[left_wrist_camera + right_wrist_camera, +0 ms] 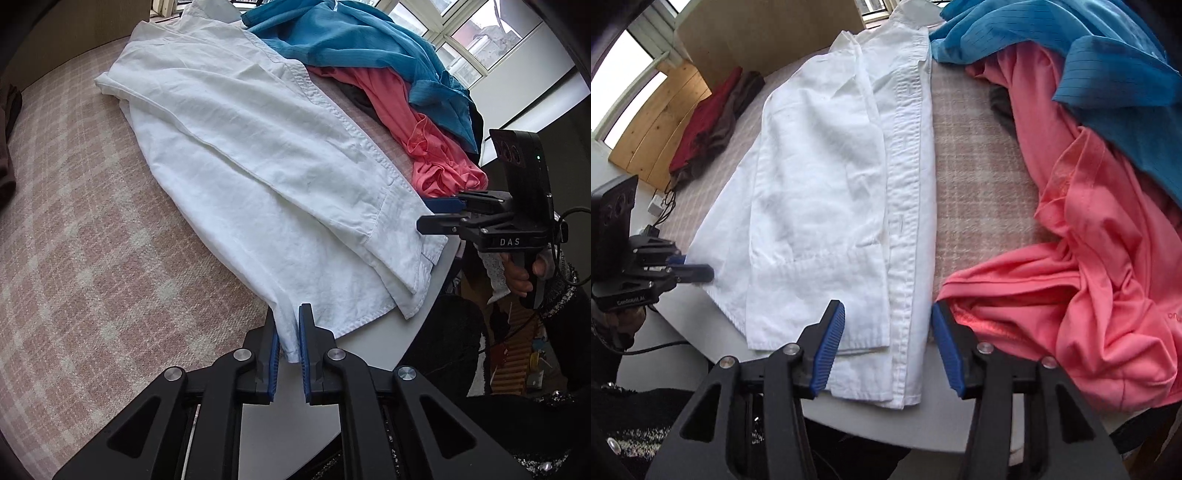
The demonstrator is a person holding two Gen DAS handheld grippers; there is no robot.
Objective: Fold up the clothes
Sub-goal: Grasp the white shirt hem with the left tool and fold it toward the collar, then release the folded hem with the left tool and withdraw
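A white, creased cotton shirt [827,177] is lying partly folded on the pink-and-cream checked cloth [975,192] covering the tabletop, its hem hanging at the near edge. The left gripper [288,345] is pinching the shirt's near corner, its blue pads nearly together with the fabric clamped between them. The right gripper [888,345] is standing about half open astride the shirt's button strip at the hem, blue pads on either side and not pressing on it. Just right of the shirt, a coral-pink knit garment [1100,258] is lying crumpled, with a teal ribbed garment [1115,85] heaped over it. Well left of the shirt, dark red and brown folded clothes [713,125] are resting.
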